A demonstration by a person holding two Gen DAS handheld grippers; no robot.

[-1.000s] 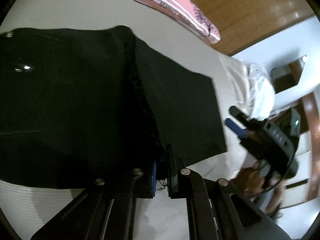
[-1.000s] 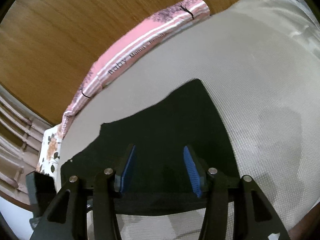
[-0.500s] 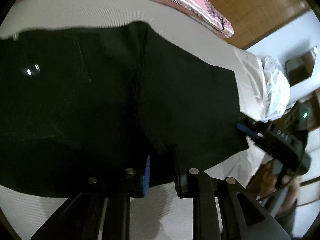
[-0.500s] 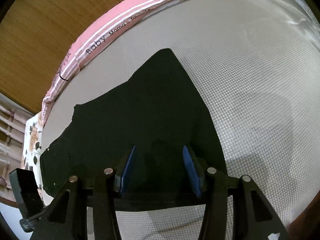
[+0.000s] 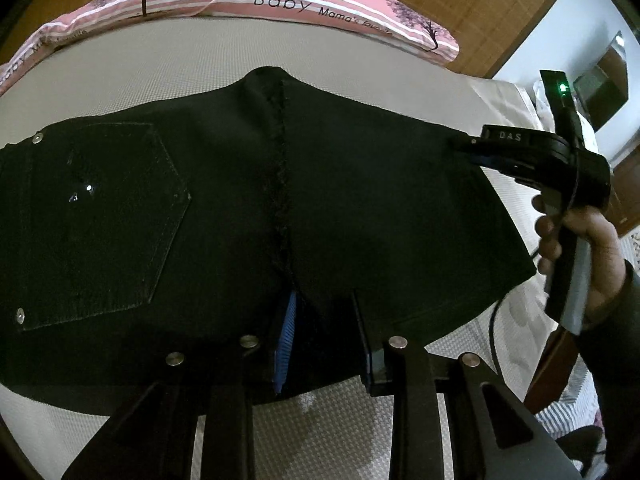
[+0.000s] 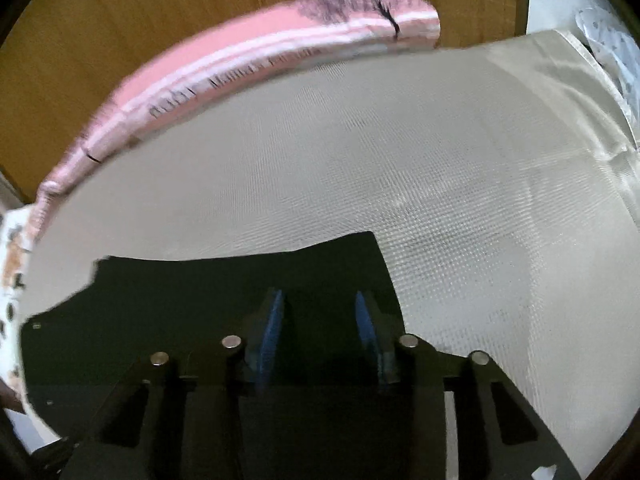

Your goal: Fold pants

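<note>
The black folded denim pants (image 5: 320,200) fill the centre of the left-wrist frame on the pale woven mattress (image 5: 160,68), long axis left to right. The left gripper (image 5: 324,344), nearer, has just been opening at the lower-centre hem, jaws apart astride cloth. The right gripper (image 6: 320,332), over the lower-left end, has been closing, pads not pressing.

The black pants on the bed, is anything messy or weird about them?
Nothing looks torn or spilled. The black pants lie fairly flat on the bed sheet, with a rough, frayed-looking seam down the middle and the far edge rising to a peak there. That may just be the fisheye view.
</note>
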